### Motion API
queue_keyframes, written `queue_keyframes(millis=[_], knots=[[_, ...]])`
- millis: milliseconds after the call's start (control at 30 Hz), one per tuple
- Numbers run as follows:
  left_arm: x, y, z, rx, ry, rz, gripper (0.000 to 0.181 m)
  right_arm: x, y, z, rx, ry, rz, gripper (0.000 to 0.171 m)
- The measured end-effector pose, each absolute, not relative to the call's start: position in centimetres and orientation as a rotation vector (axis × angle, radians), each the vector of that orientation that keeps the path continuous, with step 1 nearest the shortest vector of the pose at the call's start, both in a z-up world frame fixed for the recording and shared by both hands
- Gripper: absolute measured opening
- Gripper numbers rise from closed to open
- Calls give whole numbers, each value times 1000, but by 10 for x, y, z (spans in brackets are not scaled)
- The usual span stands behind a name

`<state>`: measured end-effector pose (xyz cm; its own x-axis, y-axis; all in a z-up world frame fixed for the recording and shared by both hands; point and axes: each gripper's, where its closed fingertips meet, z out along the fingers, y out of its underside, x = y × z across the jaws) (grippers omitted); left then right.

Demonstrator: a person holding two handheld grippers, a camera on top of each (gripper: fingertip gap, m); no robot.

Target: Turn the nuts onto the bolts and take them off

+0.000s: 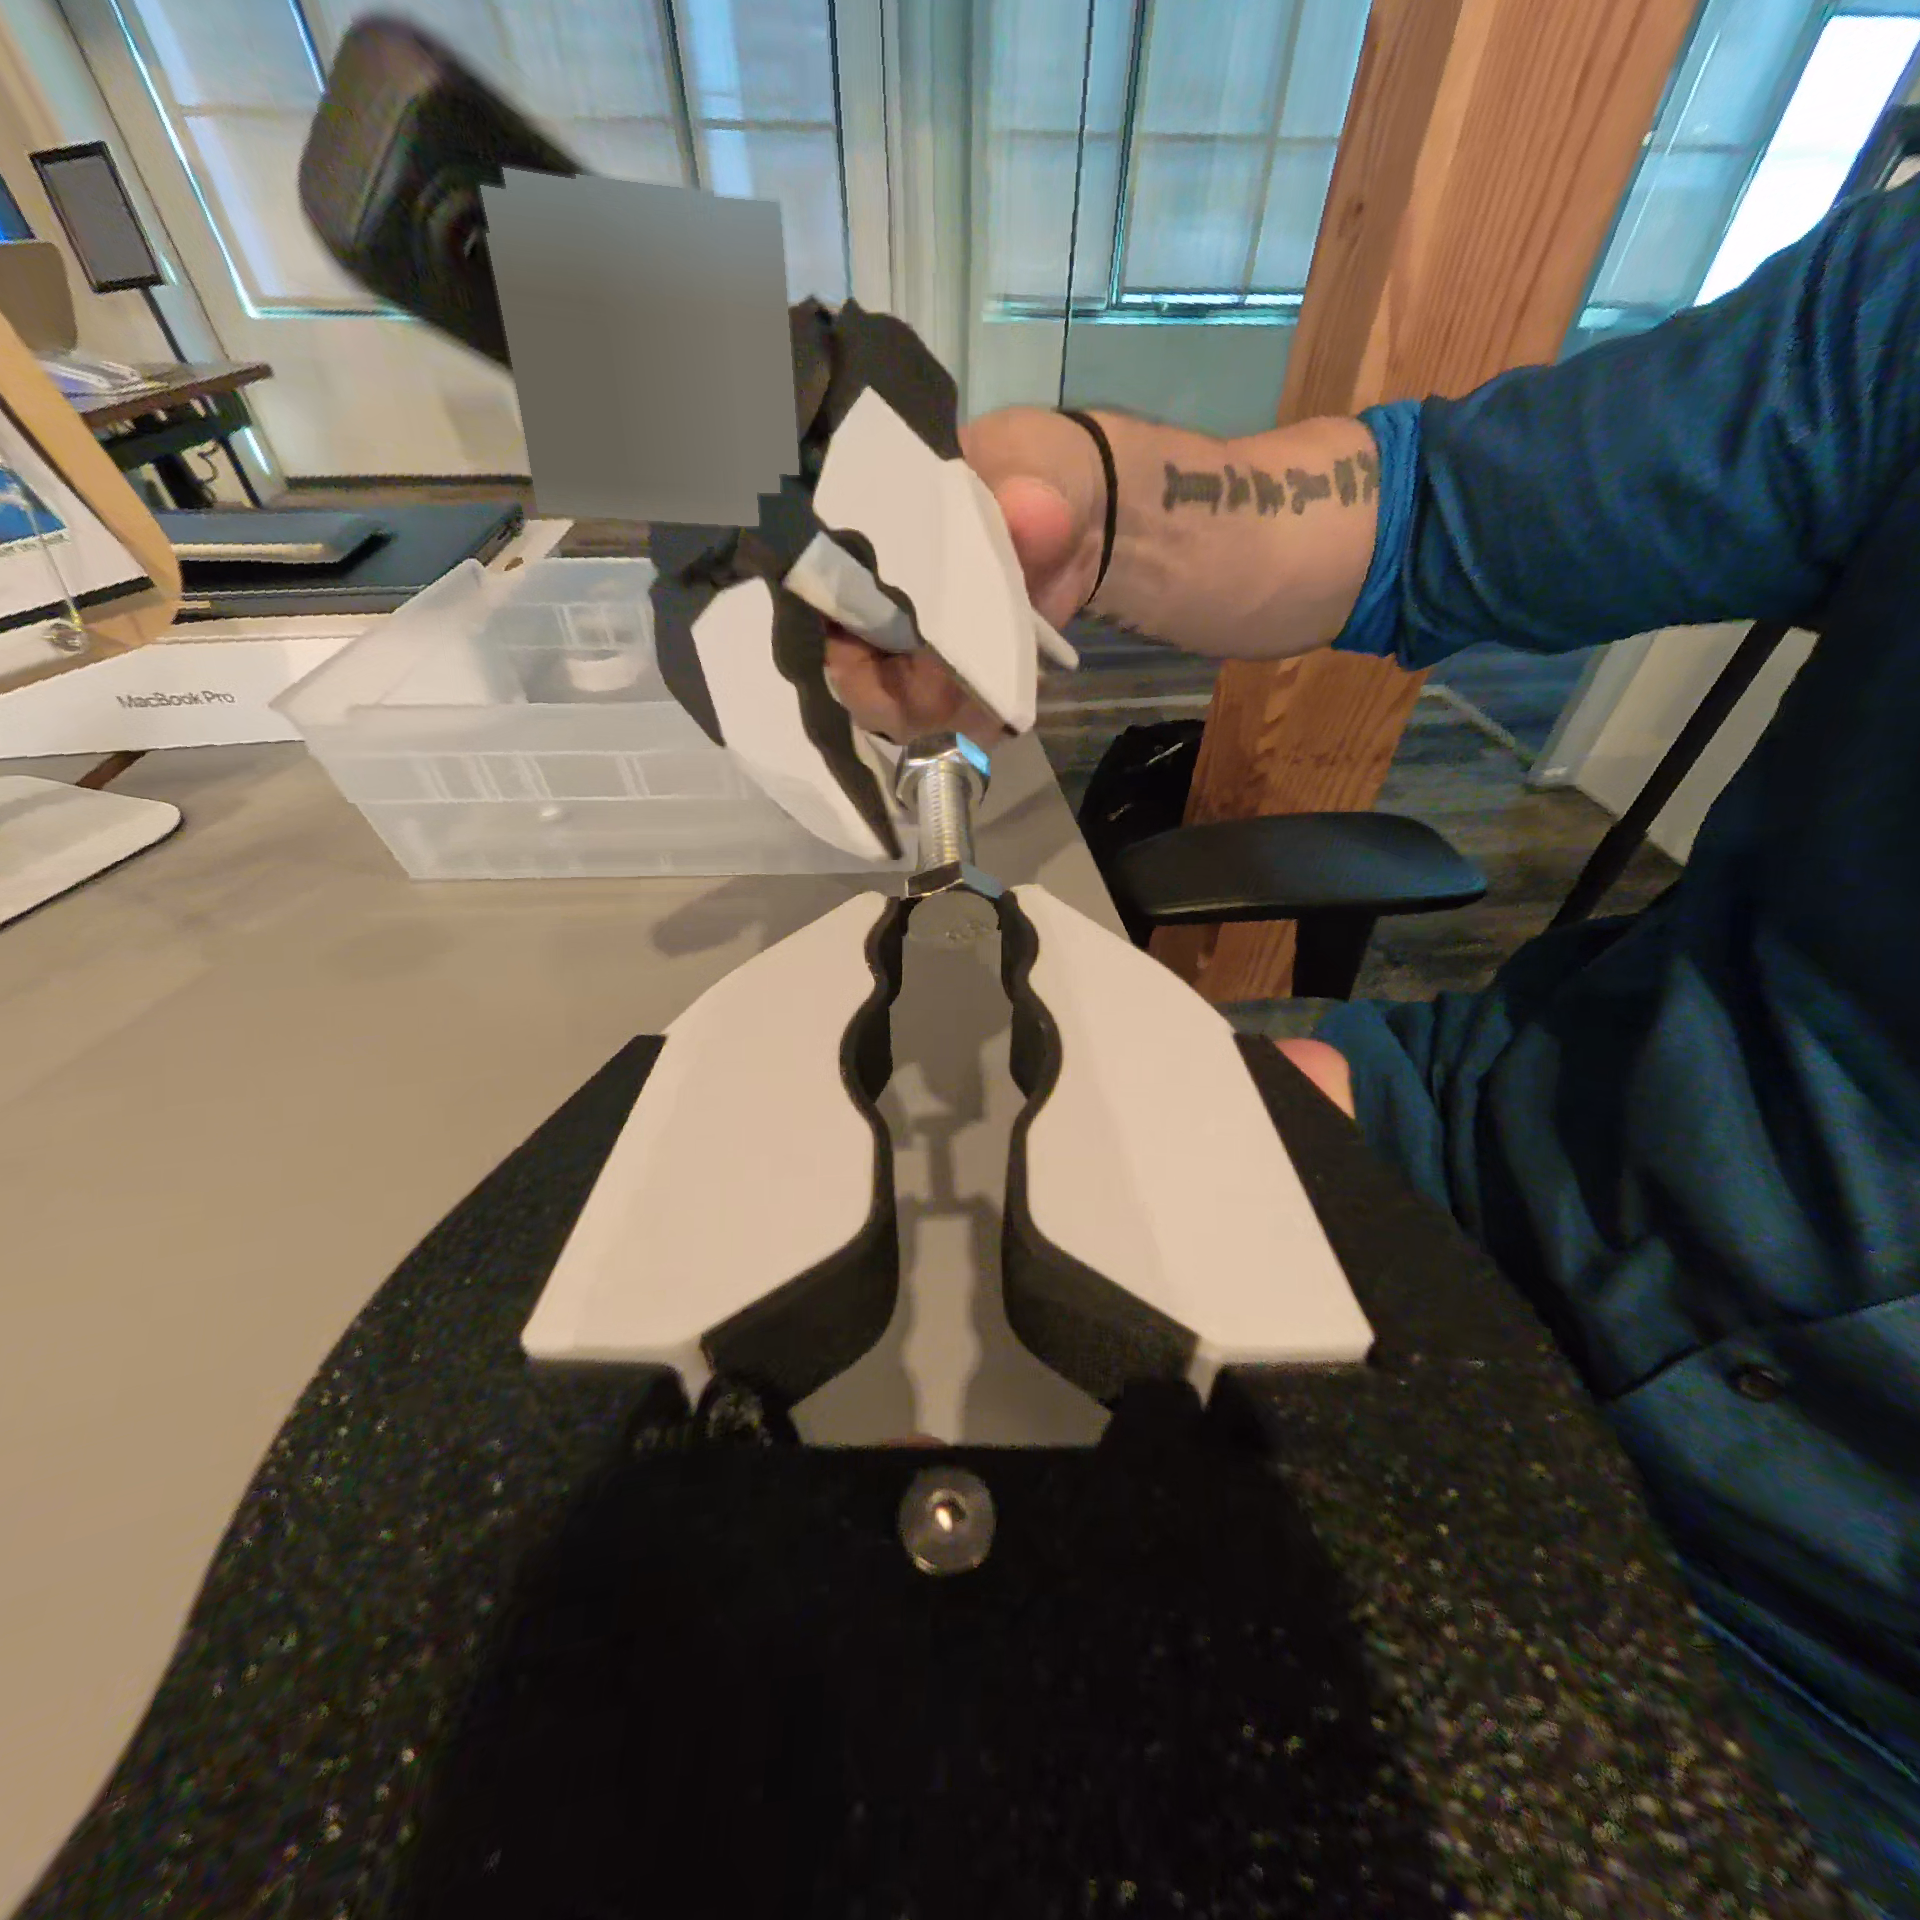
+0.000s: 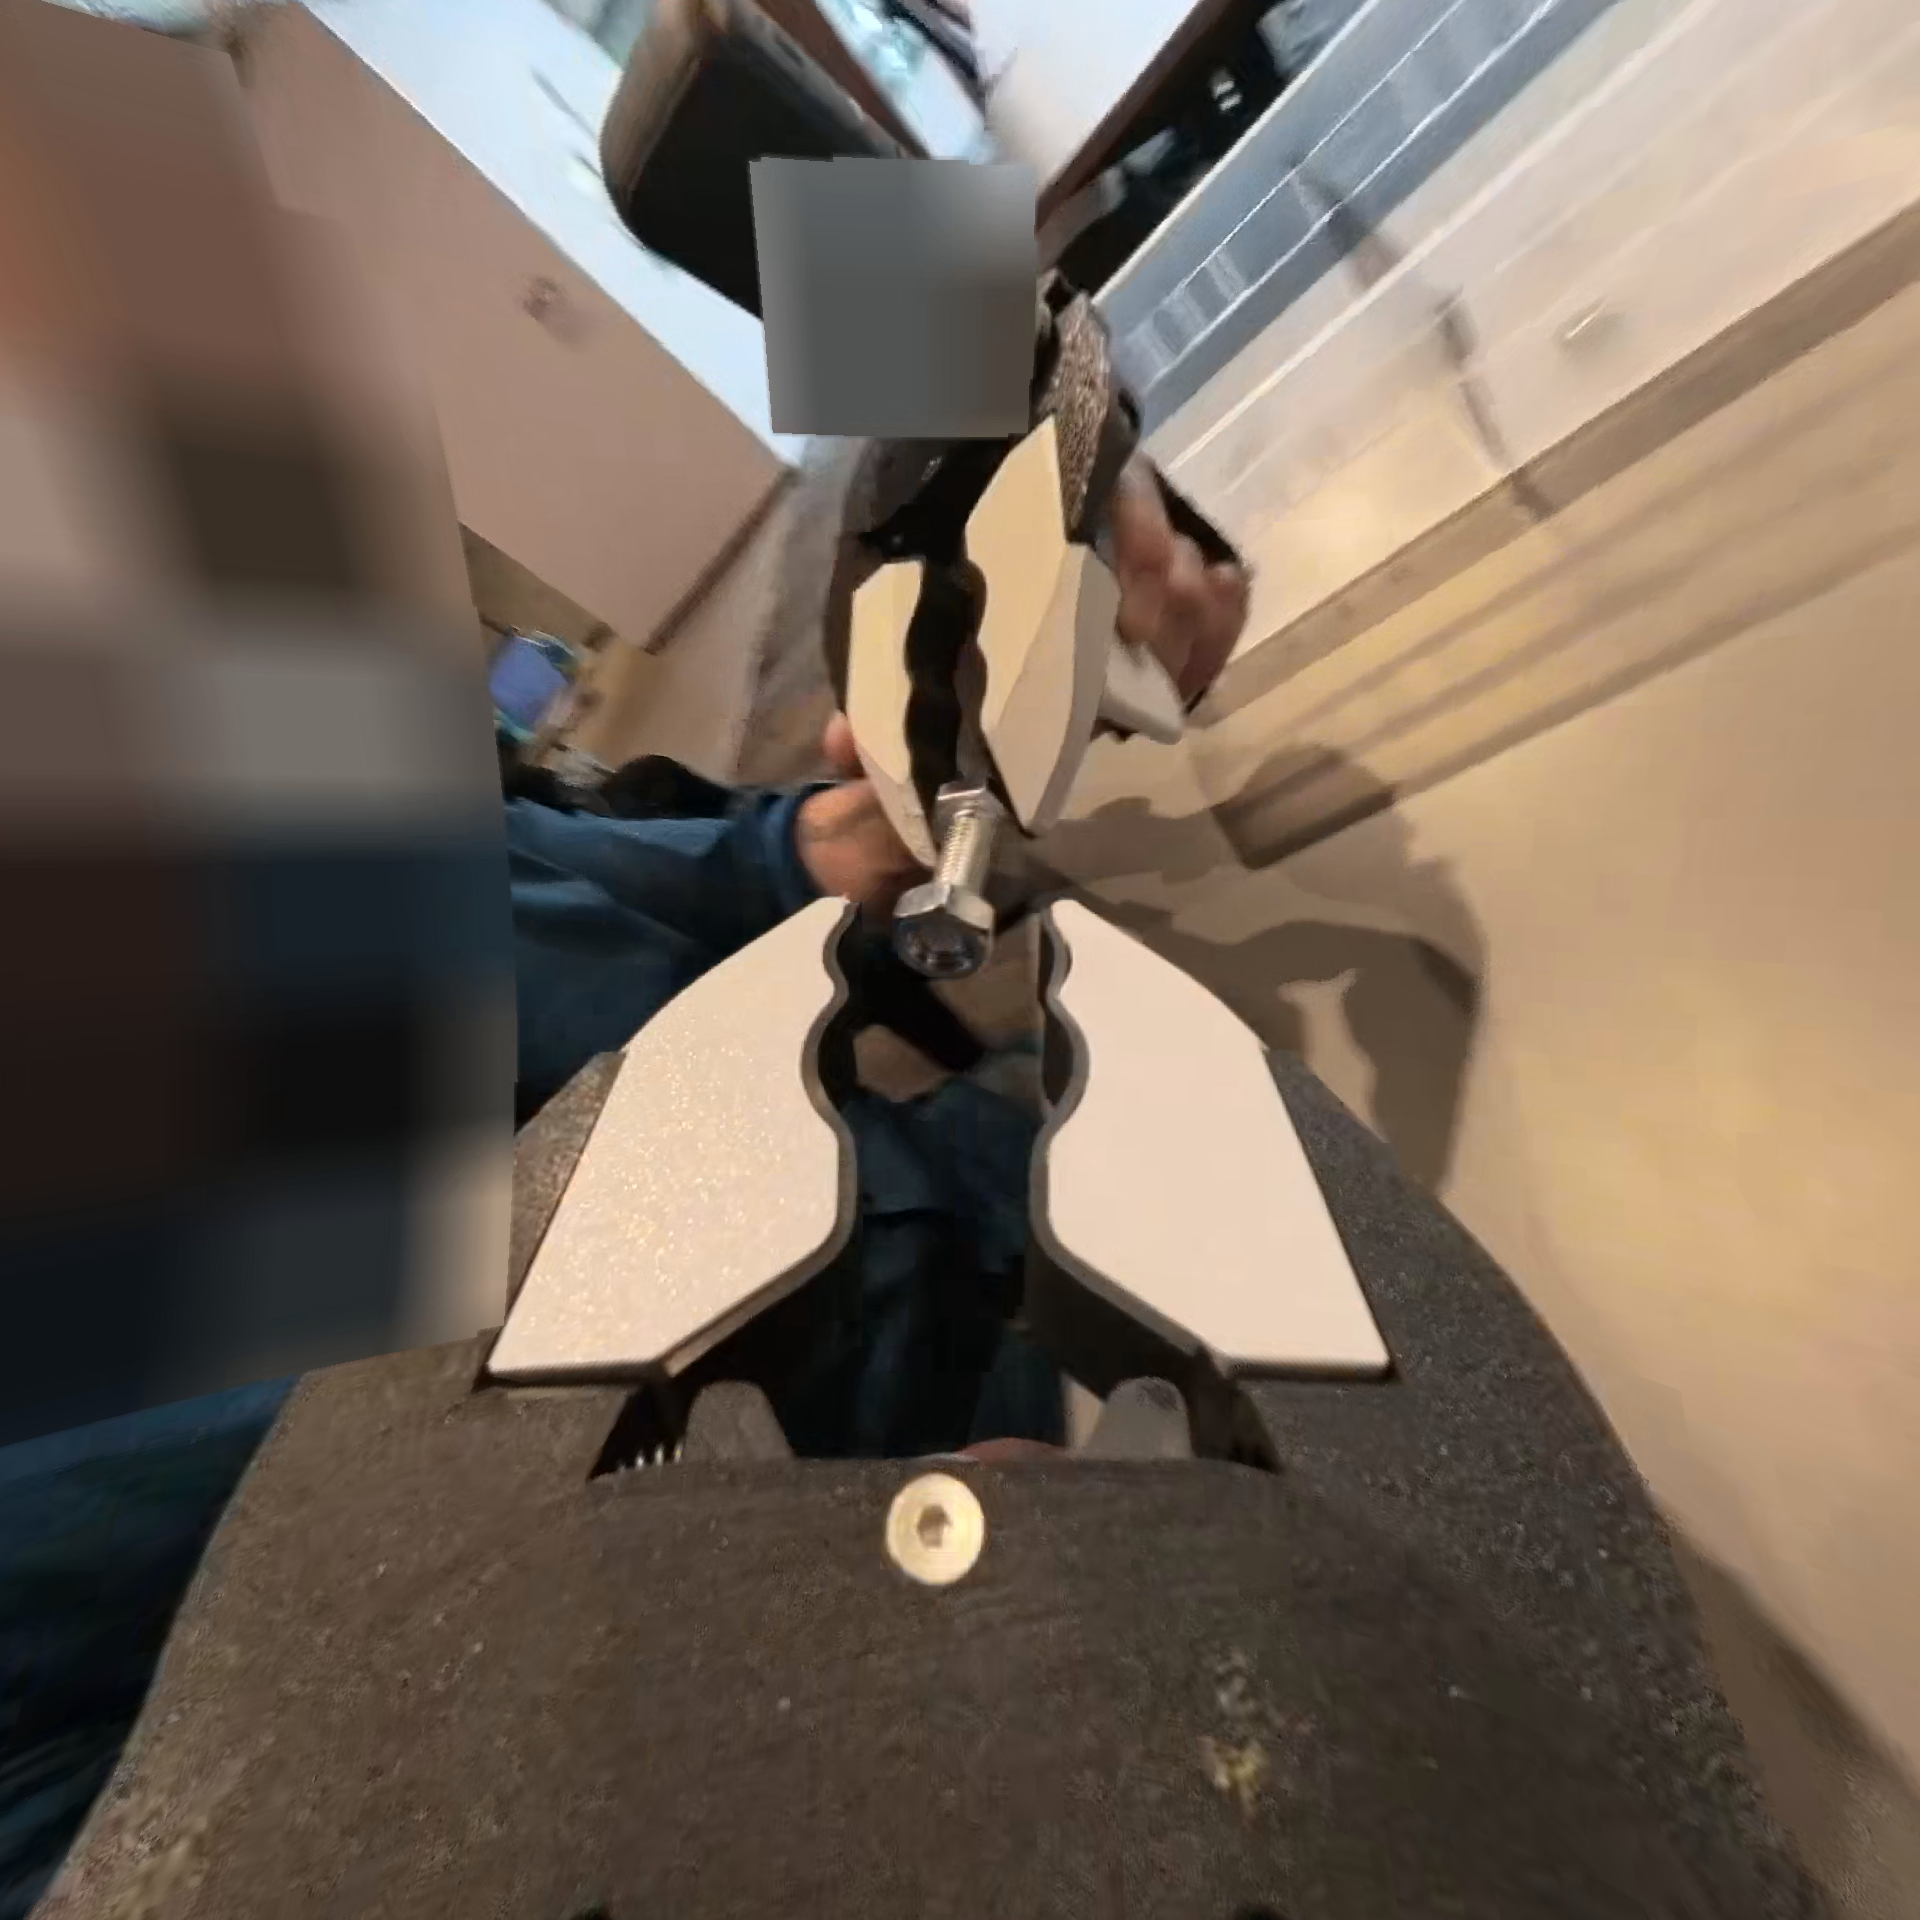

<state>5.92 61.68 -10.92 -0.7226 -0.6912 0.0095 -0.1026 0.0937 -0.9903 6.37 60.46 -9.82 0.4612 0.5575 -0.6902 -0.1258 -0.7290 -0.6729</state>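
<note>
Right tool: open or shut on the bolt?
Open. In the right wrist view the right tool has its fingertips apart, with gaps either side of the bolt at its hex end. The left tool clamps the other end.

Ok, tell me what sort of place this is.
Most likely an office or shared workspace. A grey desk holds a clear plastic bin and a white laptop box; an office chair armrest sits beside it, with large windows and a wooden post behind.
</note>
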Motion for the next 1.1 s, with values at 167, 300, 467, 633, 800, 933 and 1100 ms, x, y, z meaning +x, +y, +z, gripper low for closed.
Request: queue_keyframes(millis=[167, 300, 467, 633, 800, 933, 1100], knots=[[56, 620, -102, -793, 1862, -1827, 17, 72, 609, -84, -1943, -621, 798, 41], [52, 622, -96, -789, 1818, -1958, 17, 68, 606, -81, -1844, -894, 333, 40], [53, 622, -96, -785, 1811, -2008, 17, 58, 607, -85, -1785, -1045, 80, 36], [52, 619, -96, -780, 1828, -2004, 17, 55, 612, -87, -1783, -1061, 58, 32], [53, 619, -97, -776, 1827, -2009, 17, 53, 610, -88, -1787, -1072, 78, 18], [54, 619, -99, -769, 1846, -1942, 17, 55, 609, -90, -1876, -995, 226, 18], [57, 618, -105, -770, 1895, -1771, 17, 60, 606, -88, -2074, -649, 759, 18]])
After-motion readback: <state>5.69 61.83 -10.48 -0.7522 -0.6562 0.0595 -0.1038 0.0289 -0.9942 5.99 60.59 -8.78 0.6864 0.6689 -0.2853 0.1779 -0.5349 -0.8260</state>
